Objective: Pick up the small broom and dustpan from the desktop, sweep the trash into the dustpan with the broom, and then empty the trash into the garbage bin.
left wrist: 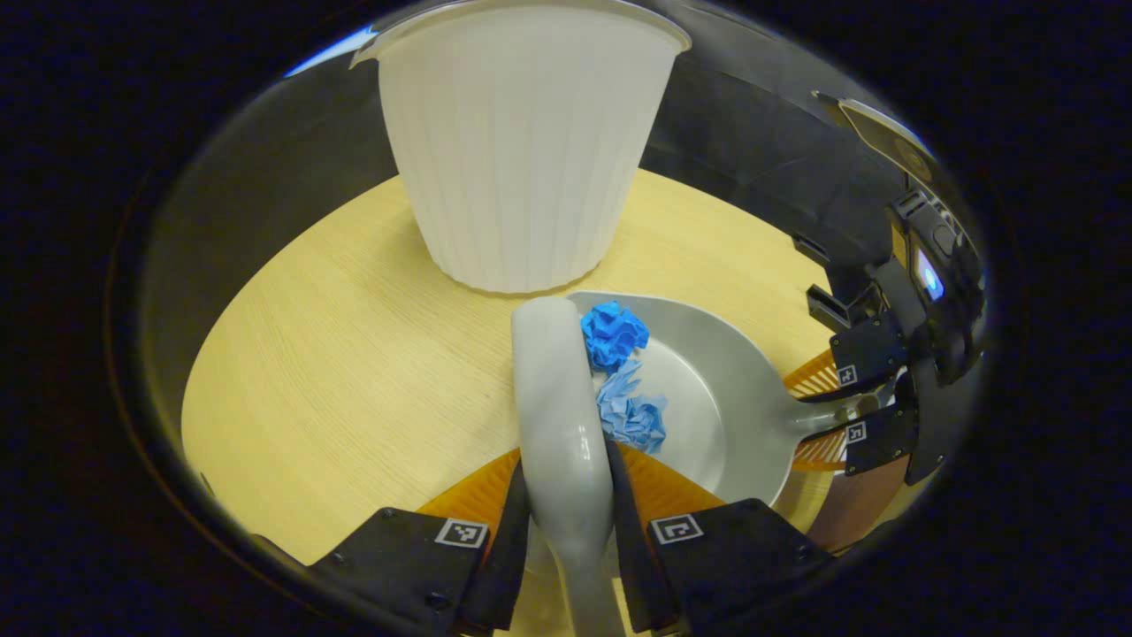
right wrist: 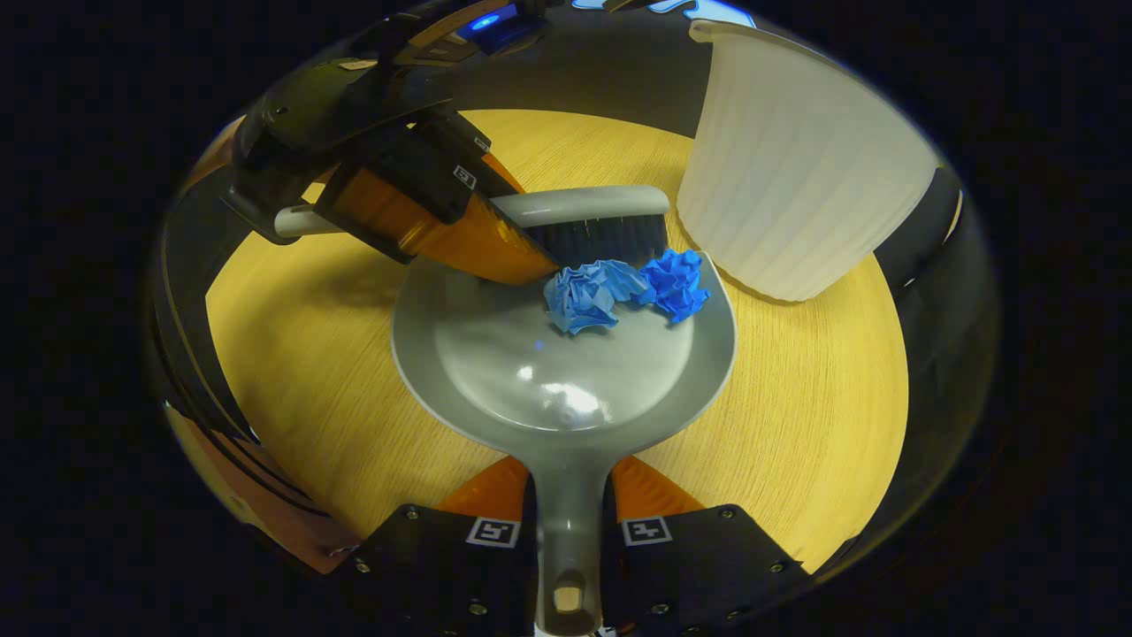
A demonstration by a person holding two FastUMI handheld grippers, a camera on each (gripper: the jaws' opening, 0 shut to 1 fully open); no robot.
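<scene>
I'm sweeping two crumpled blue paper balls [right wrist: 623,292] into the grey plastic dustpan [right wrist: 566,372] clamped by my right gripper [right wrist: 566,531], left gripper [left wrist: 566,522] gripping the grey bristled broom [left wrist: 557,398] (next, tip into the ribbed white bin [left wrist: 522,150] nearby).

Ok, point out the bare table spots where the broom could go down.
Free: the table left of the broom in the left gripper view, and right of the dustpan, below the bin, in the right gripper view. Crowded: dustpan mouth with blue paper wads.
</scene>
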